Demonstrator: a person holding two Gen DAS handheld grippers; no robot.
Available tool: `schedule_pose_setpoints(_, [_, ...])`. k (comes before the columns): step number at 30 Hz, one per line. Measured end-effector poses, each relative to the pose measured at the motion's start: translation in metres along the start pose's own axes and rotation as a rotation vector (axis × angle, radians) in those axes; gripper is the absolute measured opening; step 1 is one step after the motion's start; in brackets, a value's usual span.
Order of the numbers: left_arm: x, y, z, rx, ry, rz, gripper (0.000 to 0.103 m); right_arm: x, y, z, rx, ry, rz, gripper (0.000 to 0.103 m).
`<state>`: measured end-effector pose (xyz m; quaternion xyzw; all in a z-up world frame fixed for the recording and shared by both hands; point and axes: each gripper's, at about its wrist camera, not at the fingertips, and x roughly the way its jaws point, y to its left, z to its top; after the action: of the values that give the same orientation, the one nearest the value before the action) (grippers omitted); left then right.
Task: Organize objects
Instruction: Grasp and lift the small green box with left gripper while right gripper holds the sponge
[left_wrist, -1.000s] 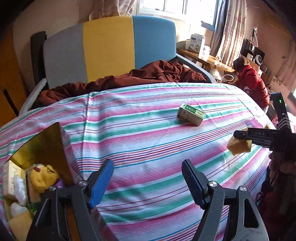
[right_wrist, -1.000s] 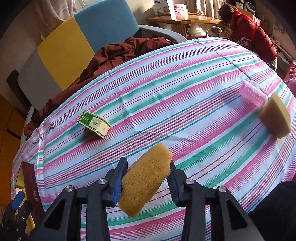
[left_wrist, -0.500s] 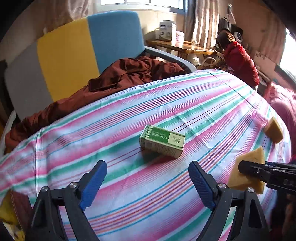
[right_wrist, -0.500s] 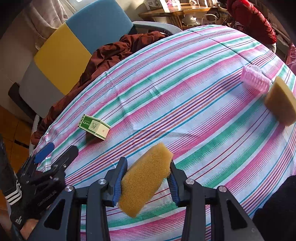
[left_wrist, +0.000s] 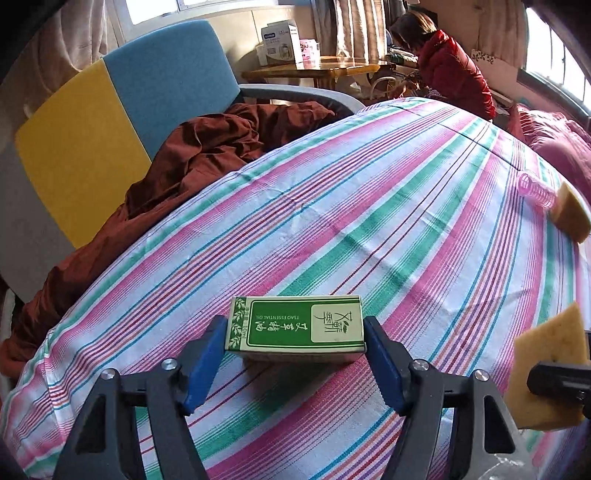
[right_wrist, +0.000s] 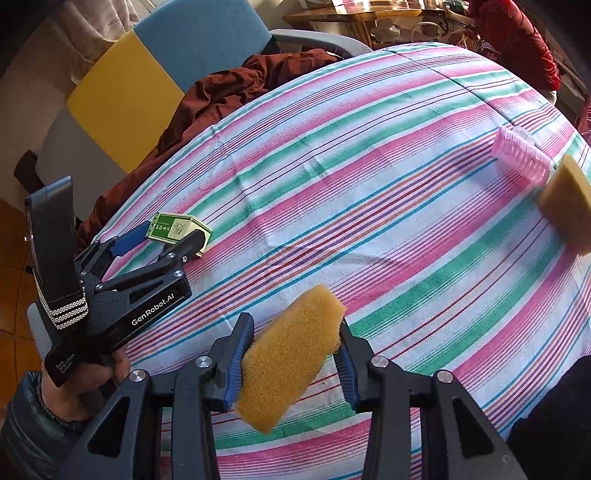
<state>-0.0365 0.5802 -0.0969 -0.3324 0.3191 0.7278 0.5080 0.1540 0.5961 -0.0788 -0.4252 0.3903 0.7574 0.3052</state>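
A green and cream essential-oil box lies on the striped cloth. My left gripper is open with one blue pad at each end of the box, close to or just touching it. The box and left gripper also show in the right wrist view. My right gripper is shut on a yellow sponge, held above the cloth; the sponge shows at the right edge of the left wrist view.
A pink ribbed roller and a second yellow sponge lie at the table's right edge. A brown cloth is heaped on a blue, yellow and grey chair behind. A person in red sits far back.
My left gripper has moved forward to the green box, so its pads now flank the box ends. My right gripper holds the sponge as before.
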Motion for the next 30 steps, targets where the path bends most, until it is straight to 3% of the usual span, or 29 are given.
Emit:
schedule_pose_setpoints(5, [-0.025, 0.009, -0.027, -0.109, -0.013, -0.001, 0.072, 0.004, 0.013, -0.003, -0.071, 0.021, 0.017, 0.042])
schedule_pose_setpoints(11, [-0.064, 0.012, -0.083, -0.267, 0.025, 0.102, 0.072, 0.009, 0.022, -0.007, -0.125, 0.048, 0.015, 0.042])
schedule_pose_setpoints(18, [-0.112, -0.014, -0.148, -0.32, -0.018, 0.166, 0.072, 0.01, 0.032, -0.01, -0.173, 0.049, 0.049, 0.042])
schedule_pose_setpoints(22, [-0.12, -0.023, -0.174, -0.36, 0.0, 0.144, 0.071, 0.022, 0.044, -0.012, -0.224, 0.097, 0.071, 0.042])
schedule_pose_setpoints(30, [-0.134, -0.027, -0.189, -0.36, -0.021, 0.166, 0.071, 0.02, 0.044, -0.015, -0.229, 0.095, 0.063, 0.042])
